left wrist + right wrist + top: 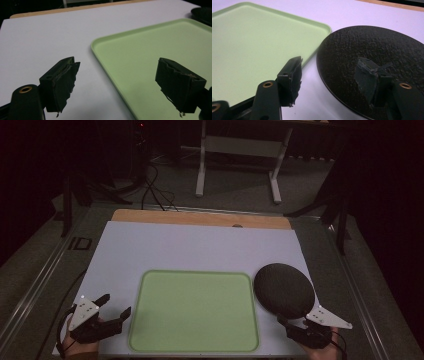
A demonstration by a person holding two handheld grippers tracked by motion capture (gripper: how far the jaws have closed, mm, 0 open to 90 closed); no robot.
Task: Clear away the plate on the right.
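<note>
A light green tray [194, 340] lies flat near the front of the white table top, with nothing in it. A dark round plate [284, 290] rests just right of the tray. My left gripper [116, 306] stands open at the tray's left edge [100, 58], jaws wide apart with nothing between them [122, 82]. My right gripper [292, 321] hovers open at the plate's near rim; in the right gripper view its gap [329, 75] straddles the plate's rough surface [367, 42] and the tray's corner [322, 27]. Nothing is gripped.
The white board [200, 245] covers a wooden table whose far edge [200, 217] shows behind it. Beyond stand a white table frame [240, 165] and cables [155, 190] on the dark floor.
</note>
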